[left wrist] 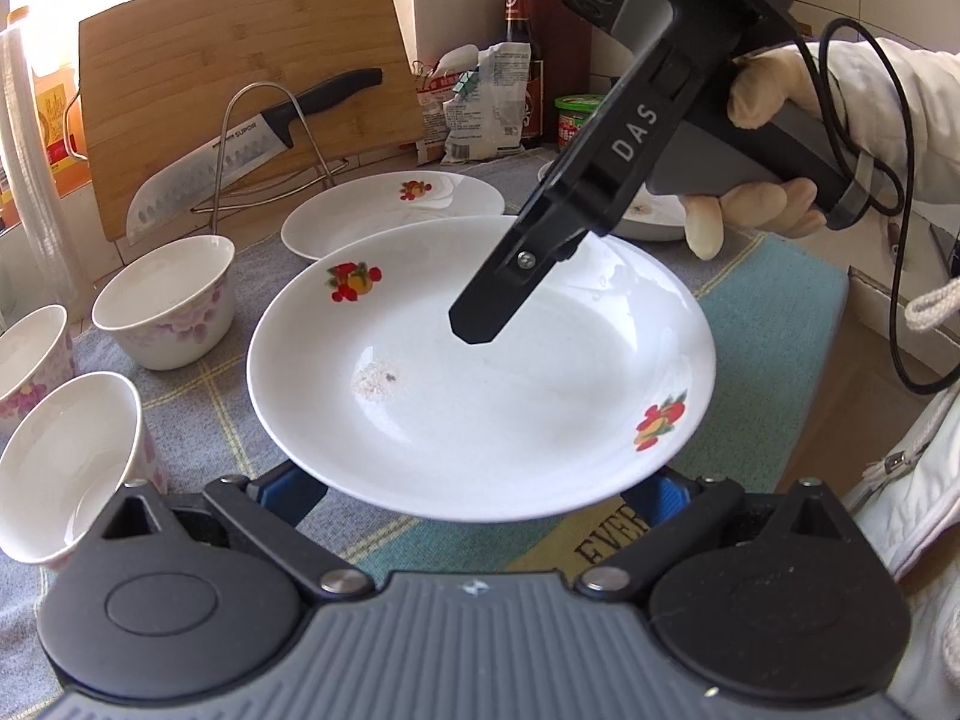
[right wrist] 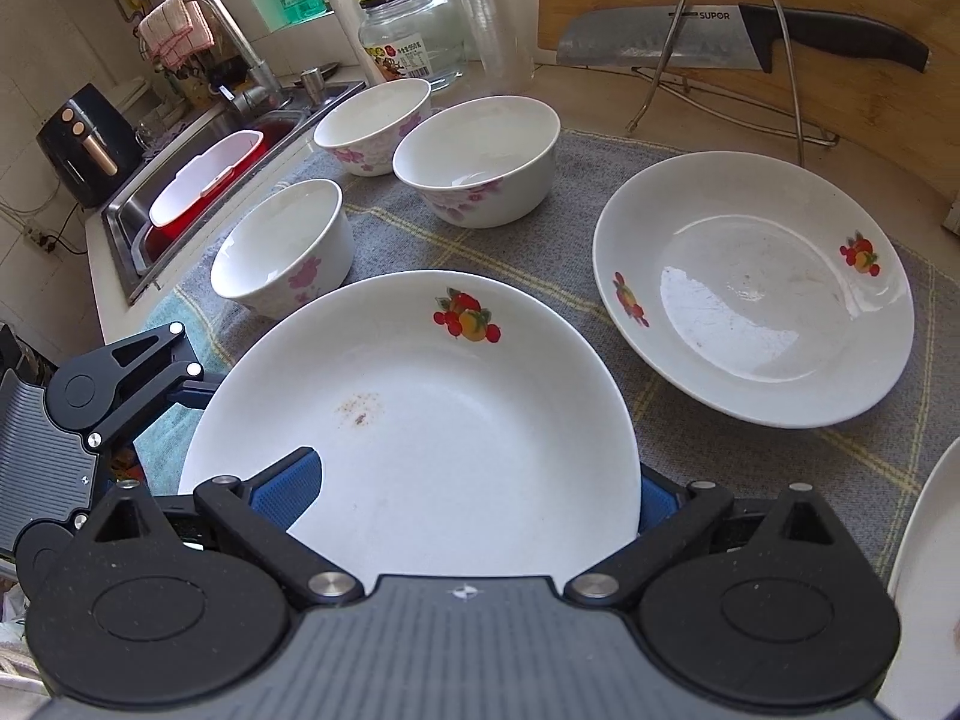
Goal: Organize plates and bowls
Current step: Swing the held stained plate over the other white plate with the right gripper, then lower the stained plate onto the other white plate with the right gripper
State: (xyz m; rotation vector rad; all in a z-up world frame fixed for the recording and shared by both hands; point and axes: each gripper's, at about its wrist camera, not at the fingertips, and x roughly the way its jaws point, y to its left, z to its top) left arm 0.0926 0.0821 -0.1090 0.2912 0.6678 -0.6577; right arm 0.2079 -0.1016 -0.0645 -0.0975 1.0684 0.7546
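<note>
A white plate with fruit decals (left wrist: pixel 480 372) (right wrist: pixel 432 420) is held just above the grey checked cloth (left wrist: pixel 384 522). My left gripper (left wrist: pixel 480 498) reaches under its near rim, fingers wide apart. My right gripper (right wrist: pixel 462 510) has one blue-padded finger (right wrist: pixel 288 489) over the plate and the other below its rim, gripping it; in the left wrist view its black finger (left wrist: pixel 480 318) lies over the plate. A second fruit plate (left wrist: pixel 393 210) (right wrist: pixel 750 288) lies on the cloth behind. Three floral bowls (right wrist: pixel 288 252) (right wrist: pixel 477 159) (right wrist: pixel 372 123) stand to the left.
A third plate's rim (right wrist: pixel 924 570) shows at the right edge. A knife (left wrist: pixel 240 156) on a wire rack leans against a bamboo board (left wrist: pixel 240 60). Bottles, packets and a jar (left wrist: pixel 576 120) stand behind. The sink (right wrist: pixel 198 192) lies far left with a red-and-white tub.
</note>
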